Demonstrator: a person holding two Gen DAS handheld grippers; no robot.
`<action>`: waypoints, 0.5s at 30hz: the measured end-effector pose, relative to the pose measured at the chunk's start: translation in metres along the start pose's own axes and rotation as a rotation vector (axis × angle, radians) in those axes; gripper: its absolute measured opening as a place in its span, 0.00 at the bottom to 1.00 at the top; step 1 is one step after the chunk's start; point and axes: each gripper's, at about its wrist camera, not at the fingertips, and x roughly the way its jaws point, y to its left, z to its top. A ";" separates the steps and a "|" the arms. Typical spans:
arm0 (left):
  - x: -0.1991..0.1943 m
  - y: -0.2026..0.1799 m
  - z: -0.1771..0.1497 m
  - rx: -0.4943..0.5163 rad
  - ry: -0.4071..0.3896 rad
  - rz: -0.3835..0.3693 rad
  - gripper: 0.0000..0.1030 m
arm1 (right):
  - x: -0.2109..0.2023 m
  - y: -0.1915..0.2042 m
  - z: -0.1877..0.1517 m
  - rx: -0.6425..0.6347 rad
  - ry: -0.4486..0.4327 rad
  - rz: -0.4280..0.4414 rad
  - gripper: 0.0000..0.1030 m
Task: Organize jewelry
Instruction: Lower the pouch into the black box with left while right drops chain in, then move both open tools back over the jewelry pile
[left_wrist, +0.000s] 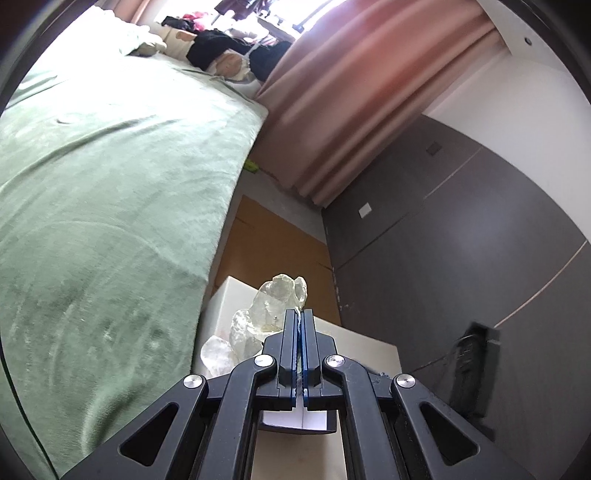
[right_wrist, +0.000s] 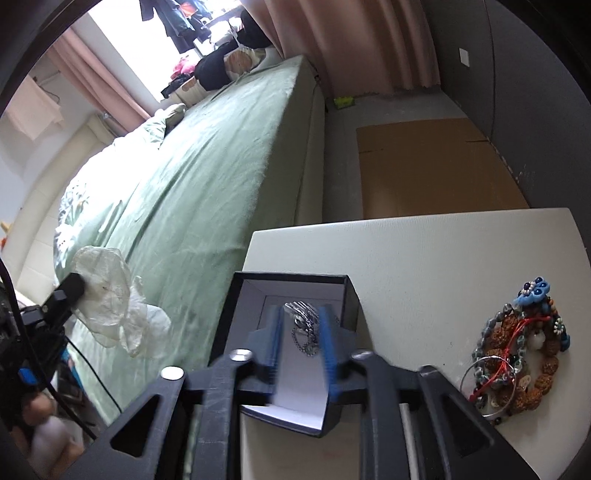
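Observation:
My left gripper (left_wrist: 299, 314) is shut on a crumpled clear plastic bag (left_wrist: 266, 314) and holds it above the white table (left_wrist: 369, 343); the bag also shows at the left of the right wrist view (right_wrist: 110, 306). My right gripper (right_wrist: 301, 314) is open over a black jewelry box (right_wrist: 291, 332) with a white lining. A silver chain necklace (right_wrist: 303, 325) lies in the box between the blue fingers (right_wrist: 275, 332). A pile of beaded bracelets and a metal bangle (right_wrist: 517, 350) lies on the white table (right_wrist: 424, 258) to the right of the box.
A bed with a green cover (right_wrist: 207, 177) runs along the left of the table. Flat cardboard (right_wrist: 432, 170) lies on the floor beyond the table. A dark wall (left_wrist: 461, 240) and pink curtains (left_wrist: 351, 92) stand at the right and back.

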 end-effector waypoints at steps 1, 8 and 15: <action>0.004 -0.002 -0.002 0.005 0.010 -0.002 0.00 | -0.005 -0.002 0.000 0.007 -0.011 0.000 0.40; 0.028 -0.023 -0.016 0.048 0.064 -0.011 0.00 | -0.060 -0.026 -0.007 0.056 -0.092 -0.056 0.49; 0.060 -0.042 -0.032 0.112 0.120 0.034 0.00 | -0.106 -0.067 -0.027 0.142 -0.167 -0.075 0.53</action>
